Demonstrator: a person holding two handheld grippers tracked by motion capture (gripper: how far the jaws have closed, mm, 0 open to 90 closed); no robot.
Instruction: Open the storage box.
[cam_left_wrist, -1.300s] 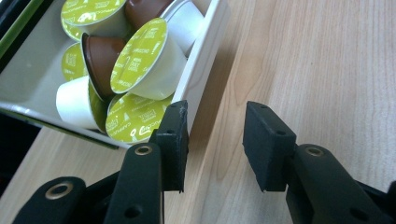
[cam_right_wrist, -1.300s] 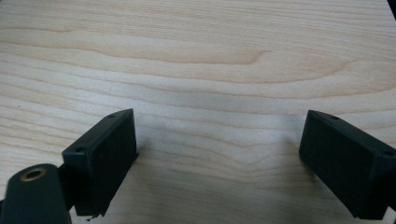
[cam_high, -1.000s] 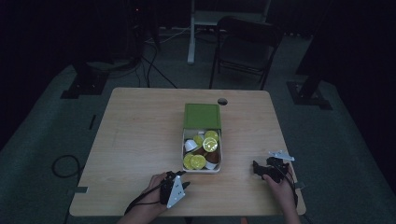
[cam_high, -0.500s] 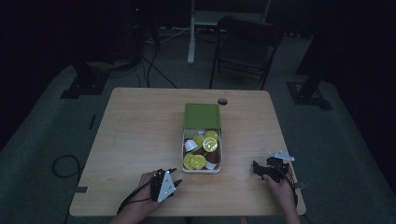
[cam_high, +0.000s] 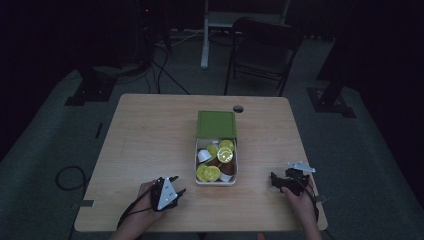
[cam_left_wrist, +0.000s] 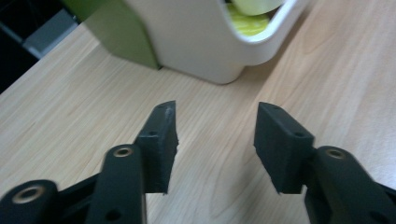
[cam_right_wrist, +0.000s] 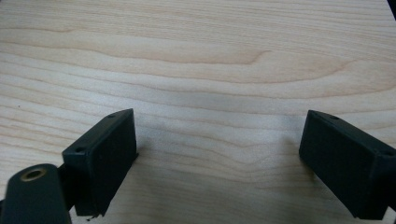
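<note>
White box (cam_high: 216, 165) of coffee capsules (cam_high: 213, 173) sits mid-table, a bit toward the near edge, long axis running from near edge to far edge; its green lid (cam_high: 216, 124) is slid back over the far half, so the near half lies open. Left gripper (cam_high: 175, 186) rests by the near edge, just left of the box's near-left corner, and points right toward it. In the left gripper view the box's rounded near corner (cam_left_wrist: 219, 46) lies straight ahead and slightly right of the gripper (cam_left_wrist: 216, 135), close but apart. Its jaws have just been opening, now part-spread with nothing between them, bare wood under. Right gripper (cam_high: 276, 181) is at the near edge, right of the box, well apart from it; its jaws are spread wide over bare table (cam_right_wrist: 196, 70), empty. Left hand is the nearer one, so my guess is it works the box or a capsule next. No brand, label or writing readable anywhere; capsule tops show yellow-green foil, too small for print.
</note>
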